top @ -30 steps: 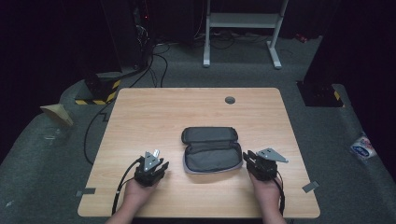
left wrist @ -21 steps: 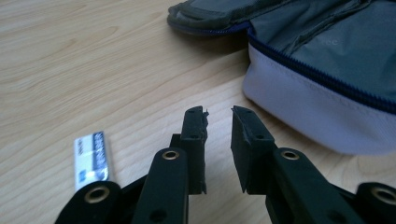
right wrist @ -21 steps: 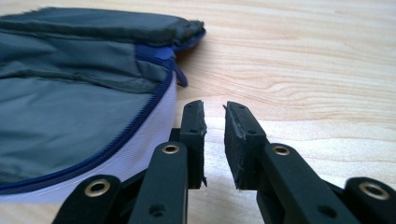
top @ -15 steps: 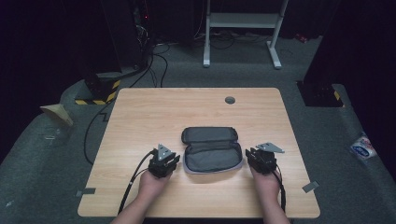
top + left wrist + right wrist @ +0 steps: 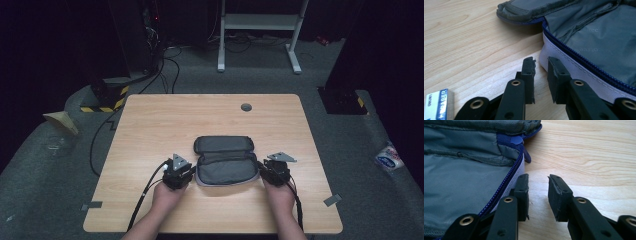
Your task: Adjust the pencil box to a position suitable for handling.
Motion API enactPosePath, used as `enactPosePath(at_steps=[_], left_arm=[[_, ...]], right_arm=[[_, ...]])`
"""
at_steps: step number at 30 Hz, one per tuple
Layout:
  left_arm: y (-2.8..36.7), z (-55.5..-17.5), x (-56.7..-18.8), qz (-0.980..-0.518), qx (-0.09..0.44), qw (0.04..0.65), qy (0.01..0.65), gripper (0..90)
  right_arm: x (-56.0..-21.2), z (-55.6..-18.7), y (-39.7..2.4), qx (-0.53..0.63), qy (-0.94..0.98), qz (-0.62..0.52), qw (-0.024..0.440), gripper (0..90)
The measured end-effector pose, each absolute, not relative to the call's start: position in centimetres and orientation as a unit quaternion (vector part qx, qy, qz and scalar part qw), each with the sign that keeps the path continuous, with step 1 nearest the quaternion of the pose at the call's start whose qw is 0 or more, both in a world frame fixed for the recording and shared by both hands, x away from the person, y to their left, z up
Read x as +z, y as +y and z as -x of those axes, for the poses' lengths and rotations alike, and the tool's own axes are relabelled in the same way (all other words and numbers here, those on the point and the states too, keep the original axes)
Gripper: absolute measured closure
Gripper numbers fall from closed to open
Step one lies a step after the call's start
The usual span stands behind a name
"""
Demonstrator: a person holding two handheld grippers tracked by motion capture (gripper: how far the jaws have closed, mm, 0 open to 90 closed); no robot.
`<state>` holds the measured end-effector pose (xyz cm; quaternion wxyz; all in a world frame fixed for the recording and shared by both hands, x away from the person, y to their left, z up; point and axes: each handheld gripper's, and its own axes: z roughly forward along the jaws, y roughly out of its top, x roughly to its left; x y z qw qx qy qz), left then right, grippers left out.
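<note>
Case (image 5: pixel 224 161) lies open, table (image 5: pixel 150 125) near edge, between your grippers. Soft fabric, light, will sag. Left gripper (image 5: pixel 541 65) shut, empty, beside wall. Right gripper (image 5: pixel 538 183) slightly parted, empty. Take zipper rim (image 5: pixel 509 180).

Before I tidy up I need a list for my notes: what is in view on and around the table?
Table: one, light wood, centre.
Case: one, grey with blue zip, lying open near the front edge.
Eraser: one, white and blue, on the table beside the left tool.
Cap: one, dark, round, far side of the tabletop.
Stand: one, white, on the floor behind.
Left tool: one, black, jaws nearly shut, empty, at the case's left edge.
Right tool: one, black, narrow gap, empty, at its right edge.
</note>
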<state>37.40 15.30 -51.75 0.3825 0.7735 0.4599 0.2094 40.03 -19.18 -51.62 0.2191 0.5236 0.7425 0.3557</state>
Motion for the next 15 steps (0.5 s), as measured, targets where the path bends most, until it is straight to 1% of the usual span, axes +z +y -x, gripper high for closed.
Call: enactPosePath(at_steps=[4,15], left_arm=[[15.8,-37.5,-51.7,-0.771,0.209,0.383,0.463,75.3],[18.8,-37.3,-51.6,-0.764,0.219,0.372,0.48,75.9]], right_arm=[[-51.6,-40.1,-18.6,0.358,0.746,-0.518,0.215,69.3],[-51.7,-40.2,-15.7,0.36,0.76,-0.501,0.203,68.1]])
